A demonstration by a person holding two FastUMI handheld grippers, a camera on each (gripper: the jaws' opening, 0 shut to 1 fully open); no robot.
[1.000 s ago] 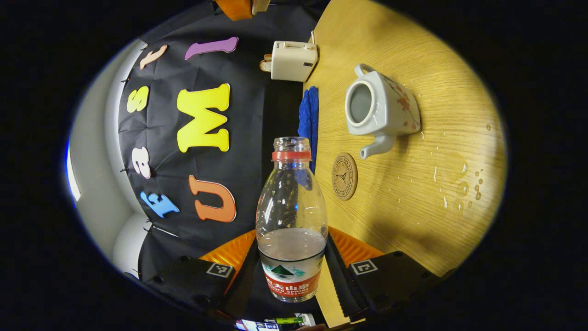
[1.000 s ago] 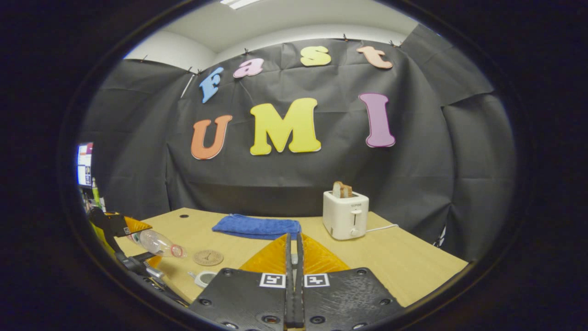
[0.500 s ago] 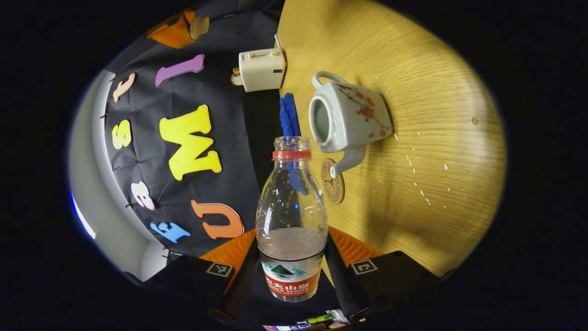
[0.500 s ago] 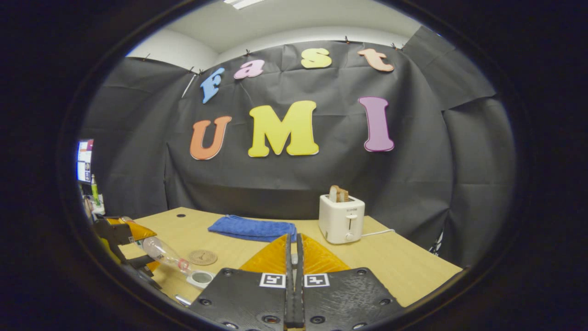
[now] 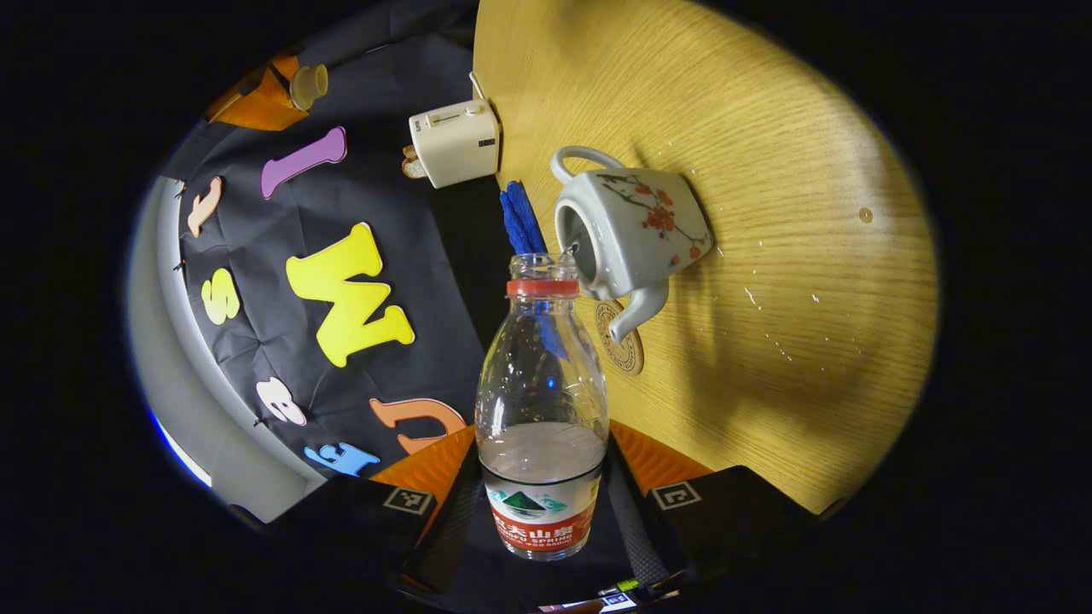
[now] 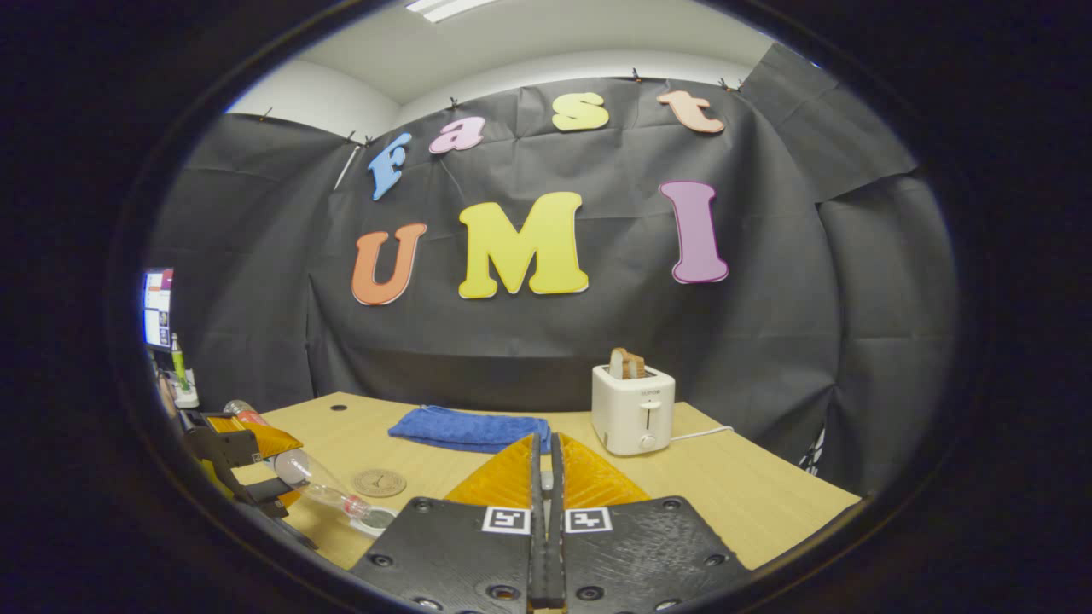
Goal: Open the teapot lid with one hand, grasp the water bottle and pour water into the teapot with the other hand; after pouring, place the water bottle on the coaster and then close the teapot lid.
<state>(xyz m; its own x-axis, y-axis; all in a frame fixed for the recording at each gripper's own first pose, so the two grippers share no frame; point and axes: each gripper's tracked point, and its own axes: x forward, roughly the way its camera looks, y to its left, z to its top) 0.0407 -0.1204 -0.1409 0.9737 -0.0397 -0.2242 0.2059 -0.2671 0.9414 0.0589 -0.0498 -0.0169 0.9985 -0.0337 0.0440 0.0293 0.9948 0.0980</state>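
Left gripper (image 5: 543,512) was clamped on the water bottle (image 5: 542,409), both fingers pressing its lower body at the label band. You had the bottle tipped, its open mouth just at the teapot (image 5: 631,230) opening, ahead and slightly right of the claw. The lid was off the pot. The coaster (image 5: 625,341) lay just under the spout, right of the bottle neck.

The bottle looked thin, clear plastic, part full, so likely light and squashy; the low grip seemed right, but a hard squeeze could buckle it or spurt water. The teapot looked ceramic, so heavy, rigid and chippable. Droplets on the table (image 5: 768,128) right of the claw meant a slick surface for setting down.

Right gripper (image 6: 546,512) had its fingers pressed together; whether they pinched the lid, you couldn't tell. The left claw with the tilted bottle sat far to its left.
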